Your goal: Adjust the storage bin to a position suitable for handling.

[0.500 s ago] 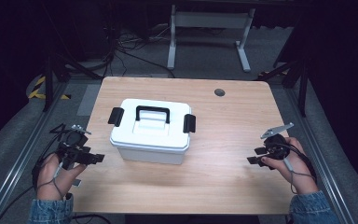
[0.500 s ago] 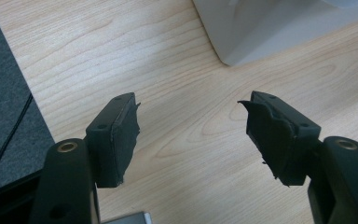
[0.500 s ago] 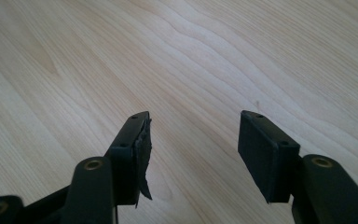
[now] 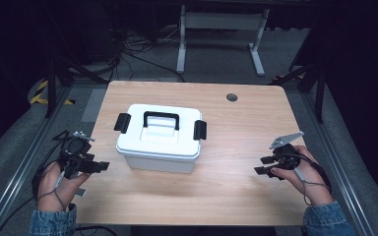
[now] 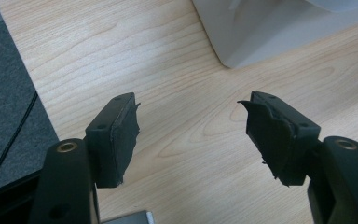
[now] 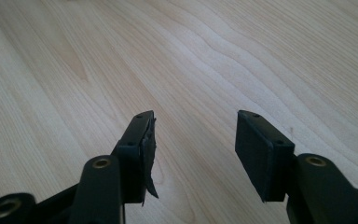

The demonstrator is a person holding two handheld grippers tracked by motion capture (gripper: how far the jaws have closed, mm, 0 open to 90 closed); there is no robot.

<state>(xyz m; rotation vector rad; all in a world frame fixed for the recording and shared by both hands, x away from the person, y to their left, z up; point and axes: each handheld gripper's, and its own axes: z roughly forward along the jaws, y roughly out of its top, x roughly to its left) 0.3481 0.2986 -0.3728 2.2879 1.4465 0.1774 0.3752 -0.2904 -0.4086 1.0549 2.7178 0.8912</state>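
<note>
- Resting at table (image 4: 236,191) centre: white latched storage box (image 4: 158,140), lid on, black handle (image 4: 161,118) up, black latches (image 4: 200,129) at 3 and 9 o'clock.
- Left gripper (image 4: 94,166), at the box's 8 o'clock: jaws spread, empty; the box corner (image 5: 242,46) lies close ahead, so a careless advance could shove it.
- Right gripper (image 4: 263,165), at 4 o'clock: jaws apart, empty; its torn pad (image 6: 148,154) may slip on smooth plastic.

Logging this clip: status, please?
Left tongs open, empty. Right tongs open, empty. White box latched shut, mid-table, untouched. Nothing in the way.
</note>
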